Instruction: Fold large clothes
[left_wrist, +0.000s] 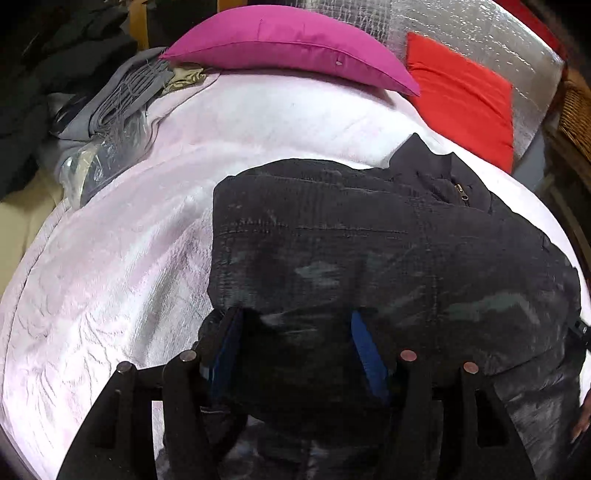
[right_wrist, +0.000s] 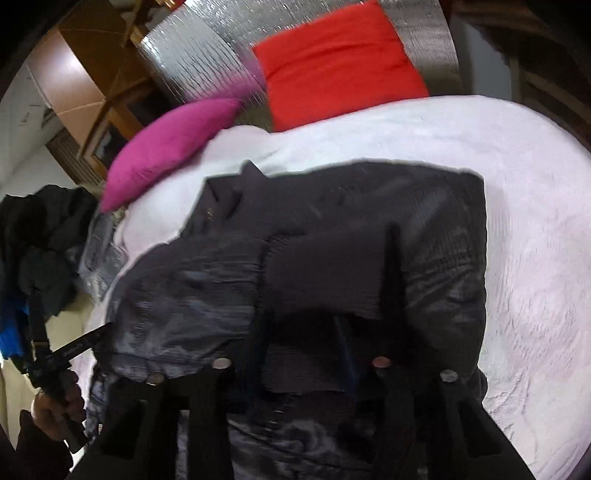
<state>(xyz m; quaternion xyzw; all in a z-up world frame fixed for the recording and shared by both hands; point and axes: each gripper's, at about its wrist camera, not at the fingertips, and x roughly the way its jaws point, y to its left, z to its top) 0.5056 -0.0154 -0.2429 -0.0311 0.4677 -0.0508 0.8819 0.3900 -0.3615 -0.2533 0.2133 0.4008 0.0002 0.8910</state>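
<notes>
**Black padded jacket partly folded on a bed, both hand-held grippers at its near edge**

Nearest, left wrist view: left hand-held gripper (left_wrist: 301, 339) with blue-padded fingers (left_wrist: 364, 349) set moderately apart, a bulge of dark jacket fabric lying between them; firm pinch or loose contact cannot be told. Right wrist view: right hand-held gripper (right_wrist: 303, 345) likewise spread, a folded flap or sleeve of the jacket draped over and between the fingers; grip not resolvable owing to blur and dark cloth. At far left of the same view, person's hand (right_wrist: 55, 402) around the handle of the other gripper.

Middle ground: black jacket (left_wrist: 388, 258) lying on the bed, quilted and slightly shiny, collar and zip pull (left_wrist: 461, 192) at the far end, one part doubled over the body. Beneath it, pale pink blanket (left_wrist: 118, 266) covering the bed, lightly wrinkled.

Far ground: magenta cushion (left_wrist: 291, 48) at the head of the bed, red cushion (left_wrist: 465, 96) beside it, leaning against a silver foil sheet (left_wrist: 498, 33). Grey folded cloth (left_wrist: 122, 96) at the far-left blanket edge, heap of dark clothes (right_wrist: 40, 243) beyond. Wicker furniture (left_wrist: 576, 110) at far right.
</notes>
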